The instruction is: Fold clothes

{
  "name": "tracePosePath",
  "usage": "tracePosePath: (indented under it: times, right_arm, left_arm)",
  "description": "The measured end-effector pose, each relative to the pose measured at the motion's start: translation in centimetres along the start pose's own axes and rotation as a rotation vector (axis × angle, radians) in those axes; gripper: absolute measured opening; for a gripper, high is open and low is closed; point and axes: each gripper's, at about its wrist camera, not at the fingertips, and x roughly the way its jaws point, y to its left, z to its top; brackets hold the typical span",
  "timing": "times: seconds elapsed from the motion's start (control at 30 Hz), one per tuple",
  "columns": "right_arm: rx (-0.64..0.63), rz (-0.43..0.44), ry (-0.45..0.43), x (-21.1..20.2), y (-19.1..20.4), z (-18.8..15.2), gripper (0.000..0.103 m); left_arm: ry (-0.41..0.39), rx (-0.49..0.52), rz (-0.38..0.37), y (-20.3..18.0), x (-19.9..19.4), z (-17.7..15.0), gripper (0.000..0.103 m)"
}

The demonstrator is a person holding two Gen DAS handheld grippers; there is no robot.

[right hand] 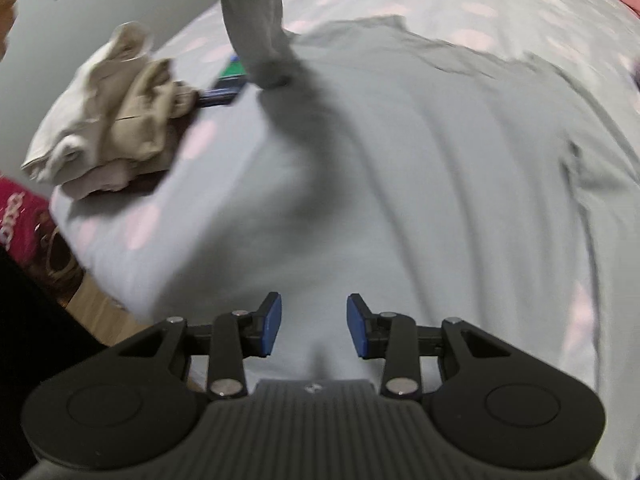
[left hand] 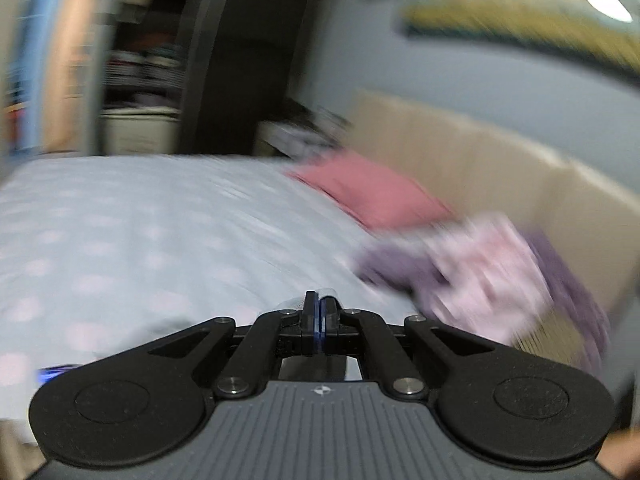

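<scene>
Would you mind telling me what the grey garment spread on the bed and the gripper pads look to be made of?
The grey long-sleeved top looks like soft matte knit fabric: it drapes in shallow folds. The right gripper's pads look like blue rubber, though blur leaves that open.

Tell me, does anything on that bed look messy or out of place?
Yes. A sleeve of the grey shirt hangs lifted in the air instead of lying flat. The beige clothes sit crumpled near the bed's corner, and in the left view a purple and pink heap lies jumbled beside a neat pink stack.
</scene>
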Motion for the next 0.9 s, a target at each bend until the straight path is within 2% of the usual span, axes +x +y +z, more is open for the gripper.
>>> tracePosePath:
  times: [0.17, 0.27, 0.3, 0.4, 0.47, 0.53, 0.6, 0.77, 0.9]
  right_arm:
    - [0.038, -0.074, 0.038, -0.5, -3.5, -1.9, 0.04]
    - [0.07, -0.106, 0.068, -0.6, -5.7, -3.4, 0.04]
    - [0.089, -0.111, 0.079, -0.4, -6.6, -3.9, 0.04]
    - [0.13, -0.11, 0.091, -0.1, -8.4, -5.1, 0.04]
    - [0.134, -0.11, 0.089, -0.1, -8.8, -5.3, 0.04]
    - [0.11, -0.111, 0.078, -0.4, -8.5, -4.9, 0.04]
    - [0.079, -0.11, 0.065, -0.7, -8.1, -4.2, 0.04]
    - [-0.037, -0.105, 0.019, -1.0, -6.7, -0.5, 0.042]
    - [-0.108, -0.103, -0.039, -0.7, -6.0, 3.8, 0.045]
  left_arm:
    - [0.259, 0.144, -0.153, -8.2, 8.3, -6.6, 0.0]
    - [0.351, 0.207, -0.207, -10.3, 9.9, -8.6, 0.0]
    - [0.369, 0.211, -0.226, -10.4, 10.1, -8.9, 0.003]
    - [0.379, 0.136, -0.243, -9.2, 9.1, -9.1, 0.026]
    - [0.367, 0.072, -0.209, -7.2, 8.1, -9.5, 0.032]
    - [0.352, 0.004, -0.14, -4.8, 7.3, -9.8, 0.04]
    - [0.346, -0.069, -0.038, -1.5, 6.9, -10.5, 0.04]
    - [0.366, -0.14, 0.185, 5.7, 6.7, -12.5, 0.04]
    - [0.358, -0.182, 0.29, 10.2, 6.0, -12.3, 0.04]
